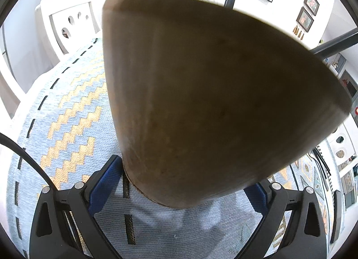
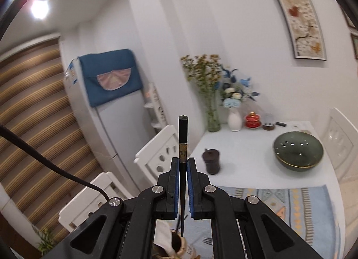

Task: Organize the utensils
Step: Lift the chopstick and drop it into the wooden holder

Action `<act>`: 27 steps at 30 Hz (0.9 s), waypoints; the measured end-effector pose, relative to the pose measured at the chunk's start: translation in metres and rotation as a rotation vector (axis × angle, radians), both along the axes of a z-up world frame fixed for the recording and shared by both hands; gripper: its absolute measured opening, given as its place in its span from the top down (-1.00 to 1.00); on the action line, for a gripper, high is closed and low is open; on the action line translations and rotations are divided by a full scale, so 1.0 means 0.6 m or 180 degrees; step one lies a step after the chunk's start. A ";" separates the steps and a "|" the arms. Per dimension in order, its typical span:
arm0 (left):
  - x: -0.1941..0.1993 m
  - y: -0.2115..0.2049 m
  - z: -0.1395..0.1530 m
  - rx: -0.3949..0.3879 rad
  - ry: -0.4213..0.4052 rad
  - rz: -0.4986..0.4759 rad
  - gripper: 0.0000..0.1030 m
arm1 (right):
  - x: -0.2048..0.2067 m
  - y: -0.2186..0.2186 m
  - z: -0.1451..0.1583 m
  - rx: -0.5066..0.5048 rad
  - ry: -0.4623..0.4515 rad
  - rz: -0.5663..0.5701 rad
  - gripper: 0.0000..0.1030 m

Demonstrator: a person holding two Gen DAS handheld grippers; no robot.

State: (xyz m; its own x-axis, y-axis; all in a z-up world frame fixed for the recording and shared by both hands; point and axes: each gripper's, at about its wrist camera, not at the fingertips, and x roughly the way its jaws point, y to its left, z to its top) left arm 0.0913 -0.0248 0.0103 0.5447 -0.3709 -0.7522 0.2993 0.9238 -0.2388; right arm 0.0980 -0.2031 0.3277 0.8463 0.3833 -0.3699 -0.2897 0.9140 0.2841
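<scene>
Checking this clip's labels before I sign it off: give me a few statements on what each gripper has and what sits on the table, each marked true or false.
1. The right gripper is shut on a black chopstick. True.
2. The chopstick lies flat on the table. False: it is held upright in the gripper, its lower tip above a holder.
3. The left gripper has a brown cup-shaped holder between its blue pads. True.
4. The green bowl sits on the patterned mat. False: it sits on bare white table beyond the mat.
5. A white vase holds blue flowers. True.
</scene>
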 end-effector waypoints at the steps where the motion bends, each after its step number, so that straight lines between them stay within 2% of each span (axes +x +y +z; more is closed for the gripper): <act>1: 0.000 0.001 0.000 0.0000 0.0000 0.0000 -0.93 | 0.005 0.011 -0.002 -0.0014 0.0002 0.0043 0.88; 12: 0.000 0.000 0.000 0.0000 0.0000 0.0001 -0.93 | 0.034 0.069 -0.071 -0.0121 0.0254 0.0294 0.88; 18: 0.000 0.000 0.000 0.0001 0.0000 0.0001 -0.93 | 0.048 0.070 -0.092 -0.0015 0.0487 0.0325 0.87; 19: 0.000 0.002 0.000 0.0000 0.0000 0.0001 -0.93 | 0.051 0.068 -0.095 0.0008 0.0553 0.0339 0.82; 21: 0.000 0.000 0.000 0.0001 0.0000 0.0002 -0.93 | 0.057 0.066 -0.100 0.0069 0.0687 0.0380 0.52; 22: 0.001 0.003 -0.002 0.0001 0.0000 0.0002 -0.93 | 0.060 0.061 -0.102 0.0130 0.0752 0.0407 0.16; 23: 0.003 0.008 -0.005 -0.0001 0.0002 0.0002 -0.93 | 0.059 0.056 -0.101 0.0191 0.0748 0.0411 0.04; 27: 0.005 0.012 -0.008 0.0012 0.0002 0.0000 -0.93 | 0.047 0.032 -0.087 0.0279 0.0589 0.0313 0.04</act>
State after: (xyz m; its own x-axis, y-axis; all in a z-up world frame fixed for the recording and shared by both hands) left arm 0.0942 -0.0175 0.0053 0.5442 -0.3680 -0.7539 0.2992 0.9247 -0.2355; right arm 0.1263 -0.1840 0.2758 0.7241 0.4983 -0.4769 -0.3120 0.8533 0.4179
